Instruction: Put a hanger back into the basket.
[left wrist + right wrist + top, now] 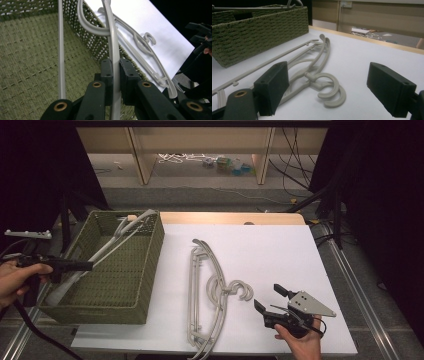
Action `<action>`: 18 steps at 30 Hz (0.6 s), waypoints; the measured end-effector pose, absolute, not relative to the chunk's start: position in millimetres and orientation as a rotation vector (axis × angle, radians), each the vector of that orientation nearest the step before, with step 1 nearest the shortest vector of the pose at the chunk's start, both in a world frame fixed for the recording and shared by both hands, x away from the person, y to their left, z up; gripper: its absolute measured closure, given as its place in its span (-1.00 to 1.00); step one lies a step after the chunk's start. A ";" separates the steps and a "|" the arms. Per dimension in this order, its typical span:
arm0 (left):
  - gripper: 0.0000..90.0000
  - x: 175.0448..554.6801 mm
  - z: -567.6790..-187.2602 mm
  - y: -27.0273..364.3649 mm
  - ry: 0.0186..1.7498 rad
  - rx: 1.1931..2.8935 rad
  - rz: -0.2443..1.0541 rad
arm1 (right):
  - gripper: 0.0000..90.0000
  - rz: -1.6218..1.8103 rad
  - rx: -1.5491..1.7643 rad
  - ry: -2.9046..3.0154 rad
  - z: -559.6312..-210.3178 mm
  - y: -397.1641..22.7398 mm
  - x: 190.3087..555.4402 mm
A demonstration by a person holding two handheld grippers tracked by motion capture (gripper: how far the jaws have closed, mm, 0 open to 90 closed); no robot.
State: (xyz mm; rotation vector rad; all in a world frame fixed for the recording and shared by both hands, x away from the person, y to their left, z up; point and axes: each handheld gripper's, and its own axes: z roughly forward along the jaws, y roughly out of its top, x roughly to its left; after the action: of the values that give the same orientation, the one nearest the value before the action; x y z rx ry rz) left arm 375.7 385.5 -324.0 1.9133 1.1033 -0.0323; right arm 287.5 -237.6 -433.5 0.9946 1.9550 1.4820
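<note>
My left gripper (89, 265) is shut on a grey plastic hanger (120, 237) and holds it tilted over the green woven basket (152, 257). In the left gripper view the hanger's arm (113, 57) runs up between my closed jaws, with the basket's floor (27, 57) below. Two more grey hangers (207, 295) lie stacked on the white table, hooks (239, 290) pointing right. My right gripper (270, 298) is open just right of those hooks, near the front edge. In the right gripper view the hooks (329, 91) lie between and beyond my open jaws.
The white tabletop (280, 250) has free room at the back right. A wooden strip (230, 217) runs along its far edge. Beyond it are wooden shelf legs (142, 160), cables (295, 165) and small items on the floor.
</note>
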 end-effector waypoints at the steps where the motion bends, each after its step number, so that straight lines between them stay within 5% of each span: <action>1: 0.83 377.1 -325.4 386.5 1.109 1.916 -0.032 | -0.59 1.476 0.996 1.956 -433.3 -237.8 287.4; 18: 0.82 395.7 -350.8 389.9 1.158 2.008 -0.041 | -0.59 1.465 1.001 1.960 -433.7 -237.1 287.6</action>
State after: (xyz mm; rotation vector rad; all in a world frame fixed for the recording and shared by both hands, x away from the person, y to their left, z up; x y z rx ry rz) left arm 395.7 389.9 -350.8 2.0076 1.1585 -0.0410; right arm 287.6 -237.1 -433.7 1.0006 1.9603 1.4649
